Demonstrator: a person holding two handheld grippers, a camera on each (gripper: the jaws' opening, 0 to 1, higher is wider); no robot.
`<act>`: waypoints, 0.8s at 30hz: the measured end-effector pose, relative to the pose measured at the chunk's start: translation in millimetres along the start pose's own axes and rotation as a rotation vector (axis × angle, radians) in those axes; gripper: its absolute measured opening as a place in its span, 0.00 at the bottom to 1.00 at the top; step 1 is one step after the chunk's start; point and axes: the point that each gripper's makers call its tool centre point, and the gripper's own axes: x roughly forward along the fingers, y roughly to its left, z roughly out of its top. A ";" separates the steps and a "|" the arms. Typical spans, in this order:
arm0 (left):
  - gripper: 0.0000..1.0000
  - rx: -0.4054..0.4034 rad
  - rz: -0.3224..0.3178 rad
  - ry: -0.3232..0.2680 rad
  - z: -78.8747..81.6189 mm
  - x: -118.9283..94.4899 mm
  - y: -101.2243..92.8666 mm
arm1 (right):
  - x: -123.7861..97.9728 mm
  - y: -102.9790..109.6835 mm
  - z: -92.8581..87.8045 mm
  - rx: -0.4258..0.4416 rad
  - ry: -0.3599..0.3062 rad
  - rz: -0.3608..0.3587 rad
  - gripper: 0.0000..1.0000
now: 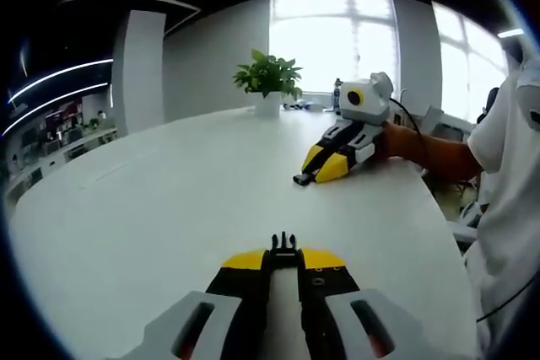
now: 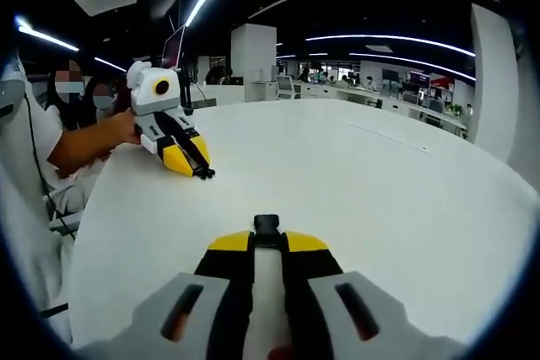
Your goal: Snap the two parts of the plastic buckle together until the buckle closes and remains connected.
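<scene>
In the left gripper view my left gripper (image 1: pixel 283 259) rests low over the white table (image 1: pixel 169 208), shut on a small black pronged buckle part (image 1: pixel 283 244) that sticks out past its yellow tips. My right gripper (image 1: pixel 326 166) lies on the table further off at the right with a black piece (image 1: pixel 301 179) at its tip. In the right gripper view my right gripper (image 2: pixel 267 244) is shut on the other black buckle part (image 2: pixel 267 226). The left gripper (image 2: pixel 187 156) shows at the far left, its buckle part (image 2: pixel 205 173) at its tip. The two parts are well apart.
A potted plant (image 1: pixel 268 82) stands at the table's far edge before bright windows. A person's forearm (image 1: pixel 426 151) and white shirt (image 1: pixel 515 208) are along the right side. Seated people (image 2: pixel 80 90) and office desks (image 2: pixel 380 94) lie beyond the table.
</scene>
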 end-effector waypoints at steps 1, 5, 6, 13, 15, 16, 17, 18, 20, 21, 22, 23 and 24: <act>0.12 0.001 0.002 -0.001 0.0 0.1 0.2 | -0.2 0.3 0.0 -0.001 -0.001 0.001 0.13; 0.12 0.000 0.005 -0.008 0.4 0.7 0.7 | -0.3 0.4 -0.1 -0.005 -0.003 0.000 0.13; 0.12 -0.004 0.004 -0.008 0.5 0.8 0.9 | -0.3 0.0 -0.1 -0.004 -0.002 0.000 0.13; 0.12 0.000 -0.008 -0.018 0.8 1.4 -0.4 | -0.8 6.3 0.9 -0.004 -0.001 0.029 0.13; 0.12 0.004 -0.008 -0.019 0.9 1.5 -0.4 | -1.2 9.5 1.8 -0.001 -0.006 0.041 0.13; 0.12 0.006 -0.007 -0.019 1.0 1.6 -0.3 | -1.3 10.7 2.0 -0.004 -0.005 0.047 0.13; 0.12 0.007 -0.006 -0.019 1.1 1.6 -0.2 | -1.2 11.6 2.2 -0.005 -0.007 0.051 0.13; 0.12 0.009 -0.003 -0.018 1.2 1.7 0.2 | -1.0 12.5 2.7 -0.006 -0.010 0.065 0.13; 0.12 0.012 -0.013 -0.020 1.7 1.7 -1.8 | -0.7 14.1 2.5 -0.013 -0.006 0.078 0.13; 0.12 0.011 -0.016 -0.020 1.7 1.7 -2.3 | -0.4 15.3 2.4 -0.018 -0.005 0.086 0.13; 0.12 0.009 -0.019 -0.021 1.7 1.7 -2.8 | -0.2 15.9 2.4 -0.019 -0.005 0.089 0.13; 0.12 0.004 -0.033 -0.022 1.8 1.4 -5.1 | 1.4 18.3 2.2 -0.033 0.000 0.111 0.13; 0.12 0.009 -0.040 -0.020 1.3 1.3 -6.6 | 2.0 21.7 2.4 -0.040 0.001 0.123 0.13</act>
